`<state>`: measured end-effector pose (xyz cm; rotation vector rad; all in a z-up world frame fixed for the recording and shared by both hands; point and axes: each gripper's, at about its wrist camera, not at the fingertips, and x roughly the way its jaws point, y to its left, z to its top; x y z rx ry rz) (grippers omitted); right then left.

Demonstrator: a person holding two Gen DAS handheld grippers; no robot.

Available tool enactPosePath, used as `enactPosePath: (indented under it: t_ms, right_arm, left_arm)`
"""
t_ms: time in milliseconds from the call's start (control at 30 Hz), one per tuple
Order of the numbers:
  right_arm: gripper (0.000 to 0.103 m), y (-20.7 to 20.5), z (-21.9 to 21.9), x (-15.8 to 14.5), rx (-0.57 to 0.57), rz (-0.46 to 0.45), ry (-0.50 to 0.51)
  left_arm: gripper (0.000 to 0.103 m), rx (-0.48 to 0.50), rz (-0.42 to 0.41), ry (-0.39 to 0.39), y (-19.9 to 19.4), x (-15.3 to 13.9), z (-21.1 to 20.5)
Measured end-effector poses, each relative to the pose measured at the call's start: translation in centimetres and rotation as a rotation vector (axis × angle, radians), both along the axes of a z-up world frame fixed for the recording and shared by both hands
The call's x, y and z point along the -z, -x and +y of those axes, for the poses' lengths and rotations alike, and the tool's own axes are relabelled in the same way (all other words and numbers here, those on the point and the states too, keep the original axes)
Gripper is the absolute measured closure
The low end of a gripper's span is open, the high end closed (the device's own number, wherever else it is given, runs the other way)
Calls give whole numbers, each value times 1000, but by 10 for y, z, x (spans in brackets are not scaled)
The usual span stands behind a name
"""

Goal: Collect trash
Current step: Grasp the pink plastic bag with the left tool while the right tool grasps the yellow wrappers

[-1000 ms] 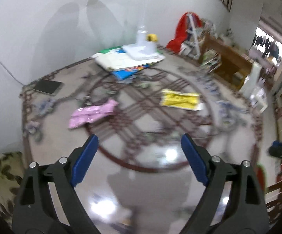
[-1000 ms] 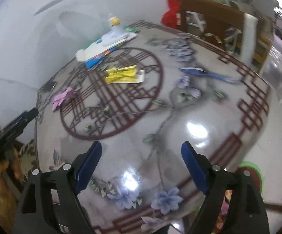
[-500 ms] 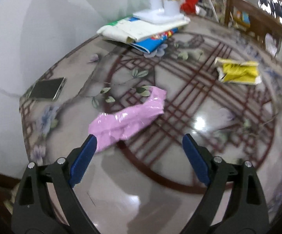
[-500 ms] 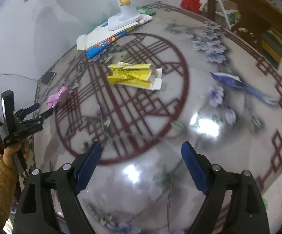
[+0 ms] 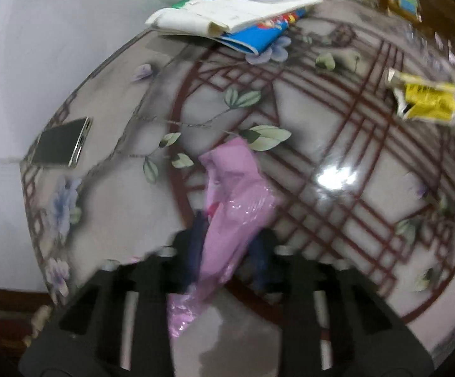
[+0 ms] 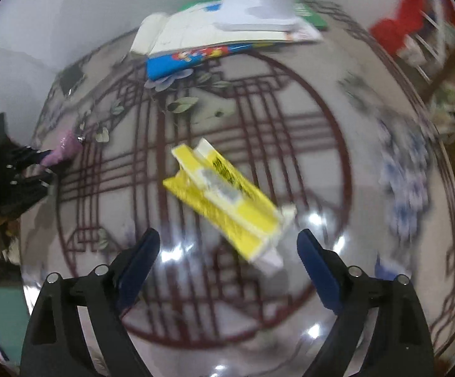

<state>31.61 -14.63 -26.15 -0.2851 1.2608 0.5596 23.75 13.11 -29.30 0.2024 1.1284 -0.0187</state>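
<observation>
A crumpled pink wrapper (image 5: 237, 188) lies on the glossy patterned table (image 5: 337, 220). My left gripper (image 5: 229, 248) is shut on its near part, and the far end trails out beyond the fingertips. From the right wrist view the same gripper (image 6: 23, 169) shows at the far left with the pink wrapper (image 6: 65, 147) in its tips. A yellow and white wrapper (image 6: 224, 198) lies flat, its near end between the fingertips of my right gripper (image 6: 227, 237). Those jaws are opening and no pad touches the wrapper. The yellow wrapper (image 5: 425, 100) also shows at the right of the left wrist view.
At the back of the table a stack of books and papers (image 5: 237, 22) carries a white lamp base (image 6: 274, 3). A dark phone (image 5: 61, 144) lies near the left rim. A white wall stands behind. Red cloth and wooden furniture (image 6: 397, 31) are off to the right.
My left gripper dropped onto the pink wrapper and closed on it. My right gripper swept across the table to the yellow wrapper, which went from far off to between its fingertips.
</observation>
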Motion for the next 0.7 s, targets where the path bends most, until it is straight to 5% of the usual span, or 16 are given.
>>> enactPosePath:
  t_ms: [233,433,600,700]
  right_arm:
    - [18,-33,27,40,-120,86,112]
    - [76,-25,30,45,-129,128,103]
    - [67,-15,30,44,-114,125,62]
    - [40,-20,27,35,-52,98,3]
  left_arm:
    - [81,-167,-16,207,54,-25,-11]
    - [64,-308,11,270,81,-11,-15]
    - [43,-341,-13,274,81,-12,-11]
    - [26,-344,-9,274,80,-10,-7]
